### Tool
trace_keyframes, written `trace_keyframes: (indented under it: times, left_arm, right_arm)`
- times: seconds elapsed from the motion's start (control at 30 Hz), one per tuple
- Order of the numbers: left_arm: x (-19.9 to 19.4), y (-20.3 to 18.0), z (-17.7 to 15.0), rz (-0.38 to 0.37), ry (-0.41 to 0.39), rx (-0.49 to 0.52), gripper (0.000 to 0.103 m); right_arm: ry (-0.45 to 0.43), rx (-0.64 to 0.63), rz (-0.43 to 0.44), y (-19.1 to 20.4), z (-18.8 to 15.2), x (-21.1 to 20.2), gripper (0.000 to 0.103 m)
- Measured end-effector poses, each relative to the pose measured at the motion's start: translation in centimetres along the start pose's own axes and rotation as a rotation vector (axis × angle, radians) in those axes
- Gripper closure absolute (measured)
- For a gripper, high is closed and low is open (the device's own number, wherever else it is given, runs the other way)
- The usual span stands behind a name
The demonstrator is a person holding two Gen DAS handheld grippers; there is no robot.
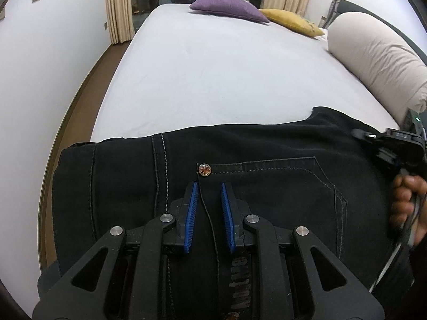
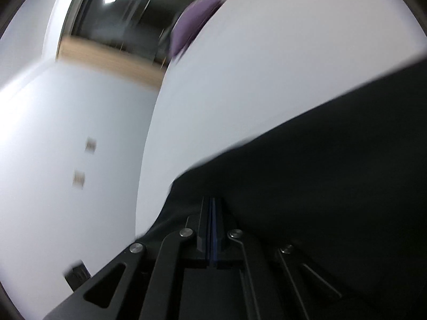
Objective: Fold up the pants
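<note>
Left gripper point(image 1: 209, 186) pitched steeply down over the black pants point(image 1: 267, 186), blue pads point(image 1: 192, 213) a narrow gap apart. A dark seam edge of the pants runs up through that gap; pads don't visibly press it, so nothing gripped, jaws slightly apart. Tips sit just below the copper rivet point(image 1: 204, 170) at the corner of a back pocket point(image 1: 307, 184).

Right gripper point(image 2: 213, 205) in its own view: jaws fully together, blue pads touching, no cloth visibly pinched between them. It points at a shallower downward angle, and the view is tilted and motion-blurred. Black pants point(image 2: 320, 186) fill the lower right of that view, under and beside the fingers.

Pants lie spread along the near edge of the bed point(image 1: 213, 80), waist area under the left gripper, stitching and pocket facing up.

Left view only: right gripper body point(image 1: 395, 146) at the right end of the pants, with the person's hand point(image 1: 405, 202) wrapped round its handle; rivet, stitching, white bolster pillow point(image 1: 373, 58) along the bed's right edge, purple cushion point(image 1: 229, 6) and yellow cushion point(image 1: 291, 21) at the far end, curtains point(image 1: 117, 5).

Right view only: blurred white wall point(image 2: 66, 160) with small plates, dark outlet low down, purple cushion point(image 2: 192, 24) smeared at the top.
</note>
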State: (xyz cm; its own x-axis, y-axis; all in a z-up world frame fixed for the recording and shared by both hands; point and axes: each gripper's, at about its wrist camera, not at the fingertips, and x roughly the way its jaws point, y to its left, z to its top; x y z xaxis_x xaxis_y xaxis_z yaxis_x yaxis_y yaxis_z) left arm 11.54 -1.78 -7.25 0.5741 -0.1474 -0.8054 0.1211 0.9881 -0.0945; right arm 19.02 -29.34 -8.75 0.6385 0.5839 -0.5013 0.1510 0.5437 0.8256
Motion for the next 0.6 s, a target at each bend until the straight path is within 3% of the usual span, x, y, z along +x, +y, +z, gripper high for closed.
trace_keyframes:
  times: [0.13,0.2,0.23,0.27,0.33,0.43,0.5,0.6]
  left_arm:
    - [-0.7,0.6,-0.5,-0.015,-0.006,-0.023,0.085]
    - [-1.5,0.6,-0.5,-0.002,0.000,-0.026,0.085]
    - [-2.0,0.2,-0.4,0.004,-0.007,-0.023,0.085]
    - [-2.3,-0.1,-0.3,-0.003,-0.011,-0.024,0.085]
    - [-2.9,-1.0,-0.2,-0.033,-0.024,-0.020,0.085]
    - [-2.9,-3.4,-0.1,-0.100,-0.022,0.015,0.085]
    - [-2.5,-5.1,-0.2,-0.144,-0.009,0.042,0.085]
    - [-1.6,-7.9,-0.4,-0.196,0.018,0.103,0.085]
  right_arm:
    - [-0.178,0.100,-0.202,-5.4,0.4,-11.0,0.103]
    - [-0.242,0.101,-0.380,-6.5,0.2,-17.2,0.102]
    - [-0.280,0.098,-0.491,-6.8,0.1,-20.5,0.085]
    - [-0.319,0.102,-0.540,-6.3,-0.5,-22.8,0.054]
    - [-0.434,0.122,-0.581,-5.2,-2.3,-28.2,0.027]
    - [-0.489,0.180,-0.605,-6.6,-5.0,-32.6,0.027]
    - [-0.501,0.275,-0.569,-8.0,-5.8,-33.8,0.029]
    - [-0.472,0.370,-0.535,-11.3,-7.2,-34.9,0.039]
